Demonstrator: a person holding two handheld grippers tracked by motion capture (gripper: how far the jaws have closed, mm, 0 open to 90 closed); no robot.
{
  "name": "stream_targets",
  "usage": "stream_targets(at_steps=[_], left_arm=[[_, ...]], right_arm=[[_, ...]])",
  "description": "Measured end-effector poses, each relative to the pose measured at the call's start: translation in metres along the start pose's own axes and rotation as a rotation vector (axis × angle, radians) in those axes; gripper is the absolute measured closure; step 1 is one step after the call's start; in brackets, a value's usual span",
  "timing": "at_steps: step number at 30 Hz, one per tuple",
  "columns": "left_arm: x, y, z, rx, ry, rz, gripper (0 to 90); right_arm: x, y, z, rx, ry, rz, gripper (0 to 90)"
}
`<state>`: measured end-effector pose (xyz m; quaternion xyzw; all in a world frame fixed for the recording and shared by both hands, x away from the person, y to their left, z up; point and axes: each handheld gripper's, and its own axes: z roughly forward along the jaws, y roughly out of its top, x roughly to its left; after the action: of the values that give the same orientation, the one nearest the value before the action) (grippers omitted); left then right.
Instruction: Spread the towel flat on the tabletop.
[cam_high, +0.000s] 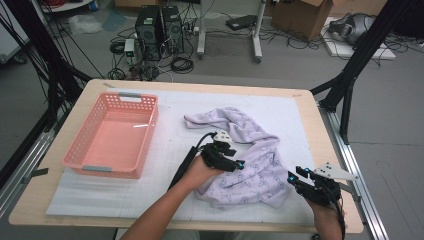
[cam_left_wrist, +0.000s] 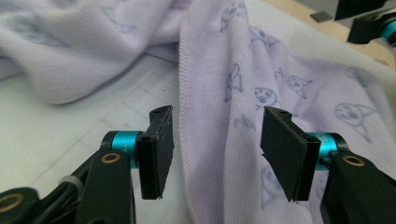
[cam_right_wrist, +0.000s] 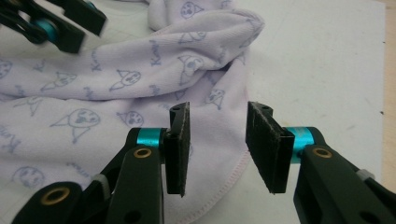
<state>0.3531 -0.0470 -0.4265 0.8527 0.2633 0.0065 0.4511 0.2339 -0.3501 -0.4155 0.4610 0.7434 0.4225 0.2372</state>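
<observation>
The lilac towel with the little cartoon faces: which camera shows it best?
The high view: the whole crumpled towel lies on the white mat, right of the pink basket. The left gripper view shows a hemmed fold up close; the right gripper view shows its rounded edge.

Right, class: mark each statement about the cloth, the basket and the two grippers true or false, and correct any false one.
1. The pink basket has a cloth lying inside it. False: nothing lies in it; the lilac cloth lies crumpled on the white mat.
2. The left gripper has open jaws, with a fold of cloth between them. True.
3. The right gripper is clamped shut on the cloth. False: its pads stand apart above the cloth's hem.
4. The cloth carries a printed pattern of small cartoon faces. True.
5. The basket stands to the right of the cloth in the high view. False: it stands to the left.
</observation>
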Motion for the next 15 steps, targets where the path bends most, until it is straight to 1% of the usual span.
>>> stream_targets(at_steps=[2, 3, 4, 5, 6, 7, 8, 9, 10, 12, 13, 14, 15], left_arm=[[-0.003, 0.001, 0.014, 0.034, 0.005, 0.016, 44.1], [-0.005, 0.000, 0.019, 0.052, 0.006, 0.027, 45.3], [-0.006, 0.000, 0.024, 0.074, 0.010, 0.046, 48.2], [-0.007, -0.001, 0.026, 0.092, 0.025, 0.075, 58.9], [-0.007, 0.000, 0.026, 0.074, 0.034, 0.091, 68.2], [-0.006, 0.000, 0.025, 0.065, 0.035, 0.083, 79.5], [-0.003, 0.001, 0.023, 0.050, 0.042, 0.070, 80.6], [0.001, 0.001, 0.020, 0.027, 0.051, 0.055, 81.3], [0.006, 0.002, 0.014, -0.004, 0.067, 0.032, 81.5], [0.018, 0.005, -0.001, -0.093, 0.108, -0.036, 81.5], [0.024, 0.006, -0.009, -0.142, 0.142, -0.068, 81.5], [0.031, 0.006, -0.018, -0.181, 0.183, -0.085, 81.5], [0.039, 0.005, -0.028, -0.212, 0.244, -0.092, 81.5]], right_arm=[[-0.002, -0.001, -0.001, -0.001, -0.002, 0.005, 59.5], [-0.003, -0.002, -0.001, -0.004, -0.003, 0.002, 59.5], [-0.003, -0.002, -0.001, -0.002, -0.002, 0.009, 59.5], [-0.004, -0.002, -0.001, -0.002, -0.004, 0.010, 59.5], [-0.004, -0.002, -0.001, 0.000, -0.004, 0.016, 59.5], [-0.005, -0.003, -0.001, -0.002, -0.005, 0.015, 59.6], [-0.005, -0.003, -0.001, -0.003, -0.005, 0.011, 59.6], [-0.005, -0.003, 0.000, -0.003, -0.005, 0.013, 59.7], [-0.005, -0.003, 0.000, -0.002, -0.005, 0.011, 59.7], [-0.004, -0.004, 0.002, 0.002, -0.006, 0.015, 59.8], [-0.004, -0.004, 0.003, 0.004, -0.005, 0.015, 59.8], [-0.004, -0.004, 0.004, 0.008, -0.001, 0.018, 59.8], [-0.004, -0.003, 0.006, 0.007, -0.001, 0.012, 59.8]])
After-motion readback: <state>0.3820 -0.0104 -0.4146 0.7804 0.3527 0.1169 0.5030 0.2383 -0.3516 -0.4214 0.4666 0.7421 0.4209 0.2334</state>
